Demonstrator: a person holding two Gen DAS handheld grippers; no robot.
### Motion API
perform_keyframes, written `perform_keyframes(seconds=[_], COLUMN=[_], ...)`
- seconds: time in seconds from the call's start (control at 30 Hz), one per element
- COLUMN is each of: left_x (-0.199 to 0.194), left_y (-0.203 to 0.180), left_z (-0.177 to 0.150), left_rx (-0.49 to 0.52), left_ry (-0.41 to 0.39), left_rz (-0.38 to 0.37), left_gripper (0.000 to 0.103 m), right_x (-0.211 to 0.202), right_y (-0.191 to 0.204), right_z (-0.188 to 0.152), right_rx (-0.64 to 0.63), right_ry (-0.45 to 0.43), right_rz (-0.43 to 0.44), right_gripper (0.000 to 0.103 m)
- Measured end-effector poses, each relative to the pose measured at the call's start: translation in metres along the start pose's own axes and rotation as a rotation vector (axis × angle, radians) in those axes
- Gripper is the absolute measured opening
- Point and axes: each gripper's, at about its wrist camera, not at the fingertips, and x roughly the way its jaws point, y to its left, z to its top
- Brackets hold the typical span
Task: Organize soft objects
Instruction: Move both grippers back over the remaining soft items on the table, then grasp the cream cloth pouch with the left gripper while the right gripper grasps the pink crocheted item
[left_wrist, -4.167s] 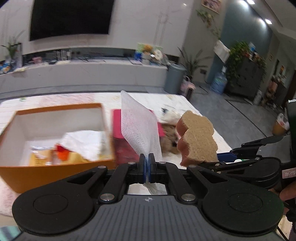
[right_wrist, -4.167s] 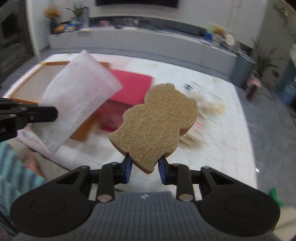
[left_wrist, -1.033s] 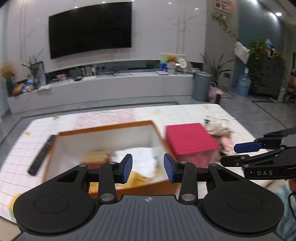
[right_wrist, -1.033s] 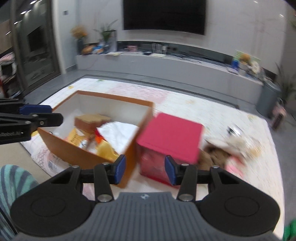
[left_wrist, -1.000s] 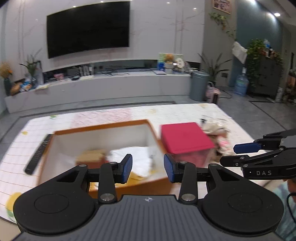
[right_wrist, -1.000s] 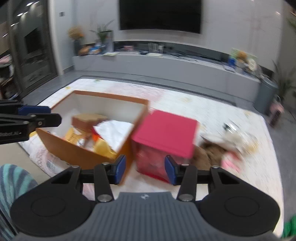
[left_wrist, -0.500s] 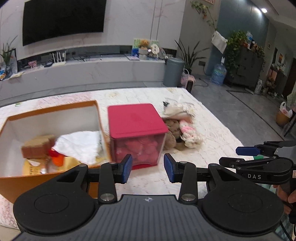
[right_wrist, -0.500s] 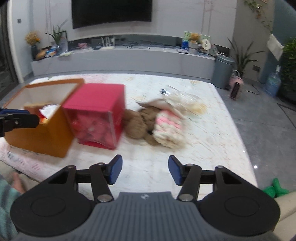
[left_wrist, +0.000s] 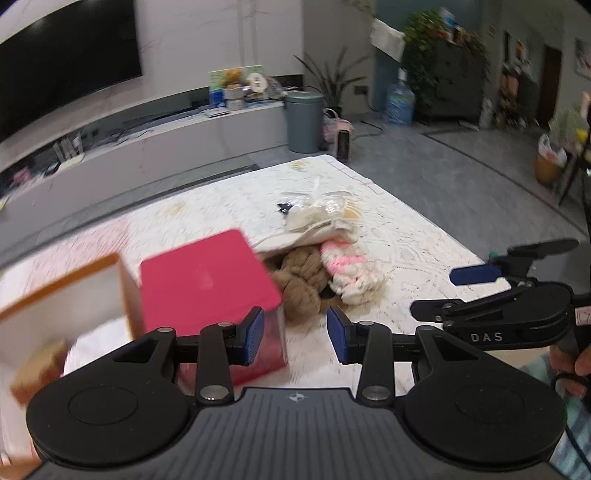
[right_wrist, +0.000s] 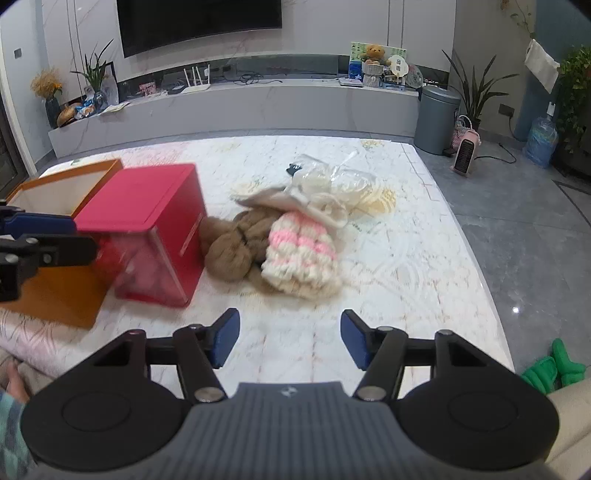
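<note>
A pile of soft things lies on the white patterned table: a brown braided yarn bundle (right_wrist: 236, 243), a pink and cream knitted piece (right_wrist: 301, 254), a cream cloth (right_wrist: 273, 199) and a clear plastic bag (right_wrist: 340, 177). The same brown yarn (left_wrist: 301, 280) and pink knit (left_wrist: 349, 269) show in the left wrist view. My right gripper (right_wrist: 290, 341) hangs over bare table in front of the pile, its jaws opening with nothing between them. My left gripper (left_wrist: 294, 336) stands open and empty, just right of the red box (left_wrist: 207, 280).
An orange box (right_wrist: 66, 295) with white inside stands left of the red box (right_wrist: 147, 229); a brown sponge (left_wrist: 37, 365) and white cloth lie in it. The table's right edge drops to grey floor. A person's hand (left_wrist: 576, 362) holds the right tool.
Both views have swung right, from the orange box to the pile of soft things. The right gripper's jaws stand wider apart than a second ago. Both grippers are empty, unlike four seconds ago.
</note>
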Motion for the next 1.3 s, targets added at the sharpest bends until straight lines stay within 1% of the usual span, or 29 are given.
perform_keyframes(seconds=[0.07,0.23,0.33,0.43,0.5,0.53,0.63,0.73,0.87,0.9,0.93,1.0,1.07,1.1,1.17,1.23,1.27,1.3], left_x=[0.011,0.043,0.069,0.095,0.110,0.118,0.135,0.149,0.165,0.168,0.171,0.176,0.183,0.186,0.193,0.200,0.202,0.205], left_y=[-0.004,-0.013,-0.017,-0.017,-0.015,-0.013,-0.008,-0.008,-0.007,-0.007,-0.008,-0.011,-0.015,-0.017,-0.021,-0.024,-0.025,-0.027], left_z=[0.010,0.033,0.045,0.054,0.059,0.062,0.067,0.071,0.072,0.072,0.072,0.074,0.076,0.077,0.079,0.081,0.082,0.081], left_rx=[0.039,0.133,0.216,0.302,0.349,0.367,0.400,0.424,0.435,0.440,0.445,0.454,0.459,0.460,0.458,0.447,0.444,0.441], left_ry=[0.009,0.026,0.064,0.098,0.115,0.126,0.158,0.186,0.211,0.216,0.220,0.225,0.231,0.236,0.249,0.260,0.268,0.275], left_rz=[0.001,-0.021,-0.015,-0.002,0.006,0.005,-0.016,-0.039,-0.051,-0.055,-0.057,-0.065,-0.070,-0.068,-0.064,-0.078,-0.082,-0.074], left_gripper=[0.046,0.046,0.046,0.046,0.046,0.046,0.046,0.045,0.045,0.045,0.045,0.045,0.047,0.047,0.049,0.049,0.049,0.048], right_x=[0.008,0.032,0.050,0.070,0.081,0.086,0.101,0.117,0.139,0.144,0.147,0.147,0.144,0.143,0.141,0.141,0.141,0.141], right_y=[-0.006,-0.018,-0.027,-0.035,-0.038,-0.040,-0.042,-0.043,-0.044,-0.046,-0.048,-0.053,-0.057,-0.058,-0.058,-0.061,-0.063,-0.064], right_z=[0.007,0.020,0.025,0.030,0.033,0.034,0.040,0.047,0.051,0.049,0.047,0.044,0.042,0.041,0.038,0.036,0.035,0.035], right_rx=[0.010,0.041,0.094,0.137,0.148,0.151,0.158,0.182,0.203,0.210,0.220,0.242,0.257,0.257,0.251,0.259,0.267,0.274], right_ry=[0.000,-0.005,-0.011,0.000,0.008,0.012,0.027,0.055,0.102,0.114,0.124,0.116,0.104,0.099,0.096,0.098,0.097,0.095], right_rz=[0.000,-0.010,-0.013,0.003,0.020,0.026,0.048,0.081,0.129,0.143,0.153,0.165,0.176,0.177,0.171,0.173,0.176,0.179], right_gripper=[0.067,0.067,0.067,0.068,0.072,0.076,0.078,0.084,0.083,0.082,0.077,0.072,0.061,0.058,0.048,0.043,0.038,0.036])
